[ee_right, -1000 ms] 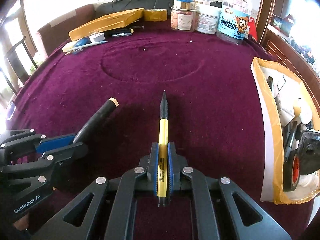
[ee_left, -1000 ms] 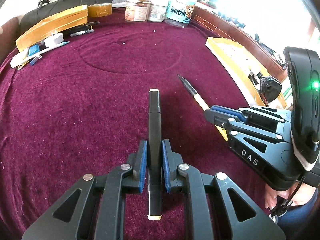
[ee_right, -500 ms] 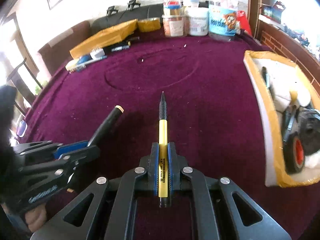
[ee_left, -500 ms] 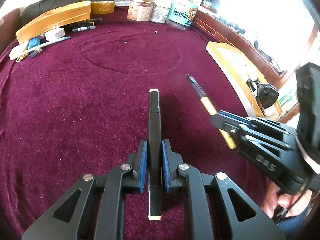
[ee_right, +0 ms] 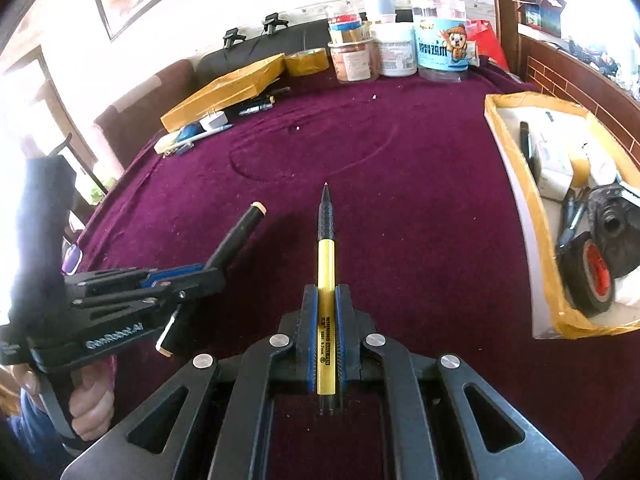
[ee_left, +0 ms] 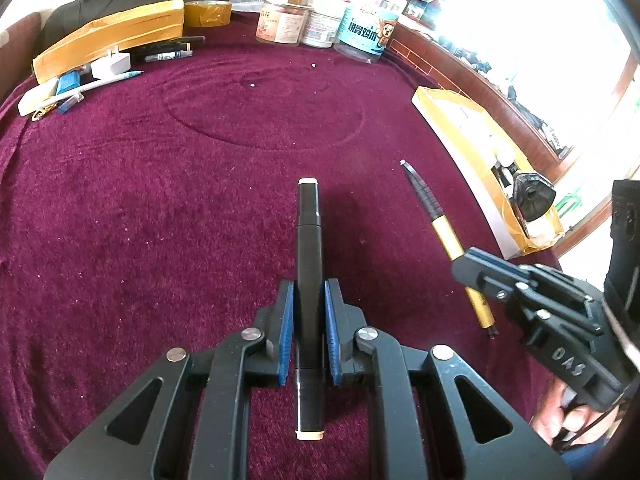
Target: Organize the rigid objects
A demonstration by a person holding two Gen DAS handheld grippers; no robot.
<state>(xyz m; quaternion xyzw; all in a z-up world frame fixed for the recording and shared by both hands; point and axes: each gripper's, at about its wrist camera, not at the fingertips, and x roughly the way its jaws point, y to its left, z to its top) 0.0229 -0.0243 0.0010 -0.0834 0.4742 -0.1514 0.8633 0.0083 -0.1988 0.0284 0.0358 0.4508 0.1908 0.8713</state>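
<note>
The middle of the black marker is hidden between blue pads. The yellow pen is partly covered likewise. The tray is cut by the right edge; the jar labels are too small to read.

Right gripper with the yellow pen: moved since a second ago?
Yes. In the left wrist view the right gripper and its yellow pen have shifted rightward, toward the taped box, jaws still clamped.

1. Left gripper: black plastic frame with triangular cut-outs, silver round screws behind the jaws, blue ribbed pads.
2. Right gripper: same build; white "DAS" lettering on its side.
3. Left gripper's side reads "GenRobot.AI".
</note>
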